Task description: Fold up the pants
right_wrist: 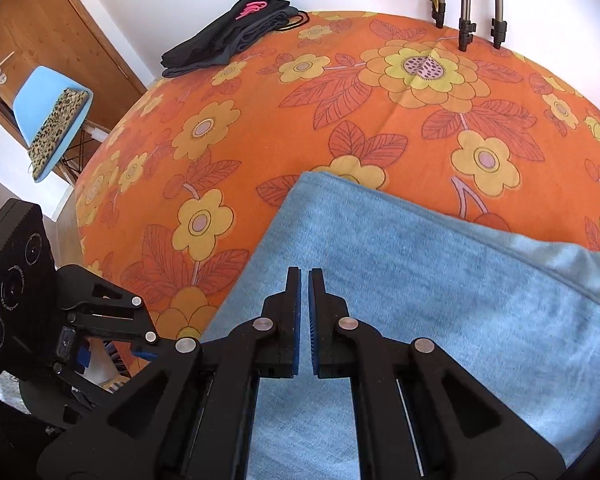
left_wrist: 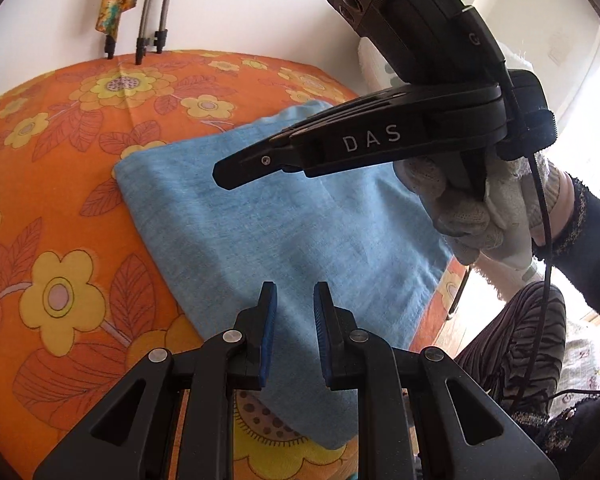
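Open orange floral bedspread [right_wrist: 260, 128] beyond and left of folded blue pants [right_wrist: 440, 300]. Obstructions: dark clothes pile [right_wrist: 236, 28] at far-left corner, metal legs [right_wrist: 466, 36] (three) along far edge.

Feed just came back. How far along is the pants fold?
Mostly done: the pants lie as a compact folded rectangle on the tablecloth. Nothing is in hand; the left hand-held gripper is open, and the right hand-held gripper is nearly shut on nothing. Left: perhaps one more fold.
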The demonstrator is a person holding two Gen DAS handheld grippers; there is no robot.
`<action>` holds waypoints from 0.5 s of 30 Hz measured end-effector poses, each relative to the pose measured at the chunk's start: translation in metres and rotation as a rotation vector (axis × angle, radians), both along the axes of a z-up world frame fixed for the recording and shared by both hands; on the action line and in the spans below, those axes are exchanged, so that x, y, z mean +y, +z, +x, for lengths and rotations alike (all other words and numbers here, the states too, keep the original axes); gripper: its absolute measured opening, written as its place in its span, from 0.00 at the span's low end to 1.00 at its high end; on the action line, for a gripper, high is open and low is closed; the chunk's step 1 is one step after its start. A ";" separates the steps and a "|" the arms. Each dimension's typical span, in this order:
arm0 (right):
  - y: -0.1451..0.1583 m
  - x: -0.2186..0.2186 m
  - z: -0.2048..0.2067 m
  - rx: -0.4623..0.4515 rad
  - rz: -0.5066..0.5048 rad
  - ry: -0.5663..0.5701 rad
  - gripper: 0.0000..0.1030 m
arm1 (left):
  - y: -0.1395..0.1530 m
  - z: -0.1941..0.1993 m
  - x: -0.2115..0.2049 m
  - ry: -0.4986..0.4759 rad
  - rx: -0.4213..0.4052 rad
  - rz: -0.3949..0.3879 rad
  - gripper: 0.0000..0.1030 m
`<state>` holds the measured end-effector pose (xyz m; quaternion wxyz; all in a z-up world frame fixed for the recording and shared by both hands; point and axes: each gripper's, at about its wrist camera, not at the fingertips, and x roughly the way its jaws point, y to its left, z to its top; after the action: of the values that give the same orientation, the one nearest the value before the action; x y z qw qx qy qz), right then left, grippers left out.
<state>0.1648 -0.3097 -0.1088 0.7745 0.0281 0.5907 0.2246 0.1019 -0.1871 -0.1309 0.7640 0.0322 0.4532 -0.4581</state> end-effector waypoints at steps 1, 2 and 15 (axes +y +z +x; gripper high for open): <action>-0.004 0.001 -0.003 0.006 -0.010 -0.004 0.03 | -0.003 -0.004 -0.002 -0.020 0.015 0.013 0.16; -0.009 0.001 -0.005 0.011 -0.018 -0.008 0.03 | -0.007 -0.010 -0.004 -0.037 0.019 0.035 0.16; 0.027 -0.006 -0.087 -0.116 -0.008 -0.156 0.57 | 0.018 -0.007 0.062 0.089 0.000 0.053 0.16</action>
<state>0.0782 -0.3160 -0.0823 0.8227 0.0578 0.5417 0.1623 0.0945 -0.1250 -0.1128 0.7826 0.0320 0.4660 -0.4115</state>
